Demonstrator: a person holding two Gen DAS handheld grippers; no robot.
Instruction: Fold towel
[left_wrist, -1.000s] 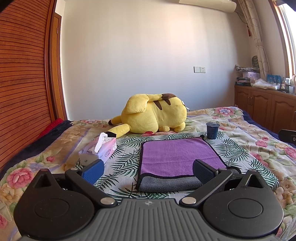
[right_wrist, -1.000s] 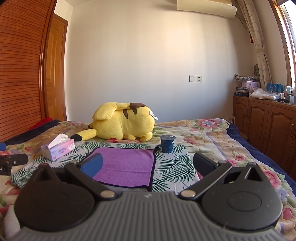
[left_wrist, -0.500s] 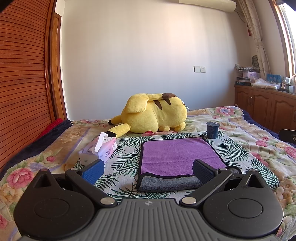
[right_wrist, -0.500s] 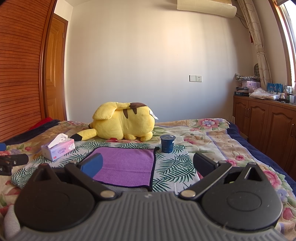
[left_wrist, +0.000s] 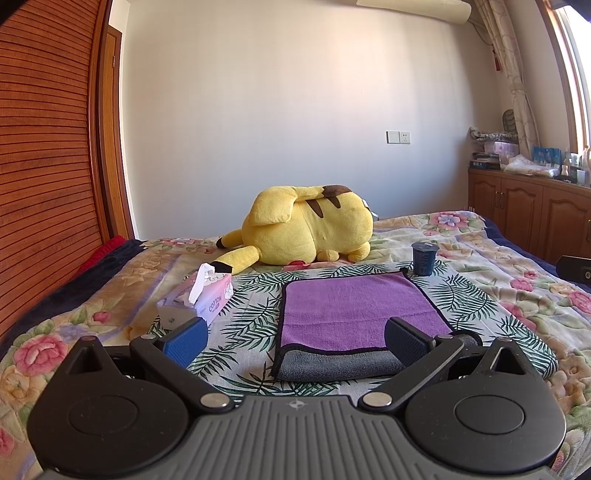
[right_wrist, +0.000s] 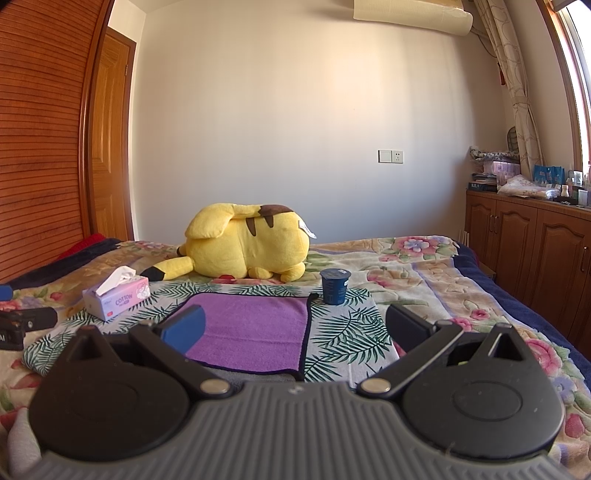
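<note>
A purple towel (left_wrist: 354, 306) with a black hem lies flat on a palm-leaf cloth on the bed; its grey underside shows folded up along the near edge. It also shows in the right wrist view (right_wrist: 255, 328). My left gripper (left_wrist: 293, 336) is open and empty, hovering just short of the towel's near edge. My right gripper (right_wrist: 293, 330) is open and empty, in front of the towel's near right corner. The tip of the right gripper shows at the left wrist view's right edge (left_wrist: 576, 269).
A yellow plush toy (left_wrist: 306, 229) lies behind the towel. A dark blue cup (left_wrist: 424, 258) stands at the towel's far right corner. A pink tissue box (left_wrist: 199, 299) sits to the left. Wooden cabinets (right_wrist: 535, 251) line the right wall, a slatted wardrobe (left_wrist: 40, 147) the left.
</note>
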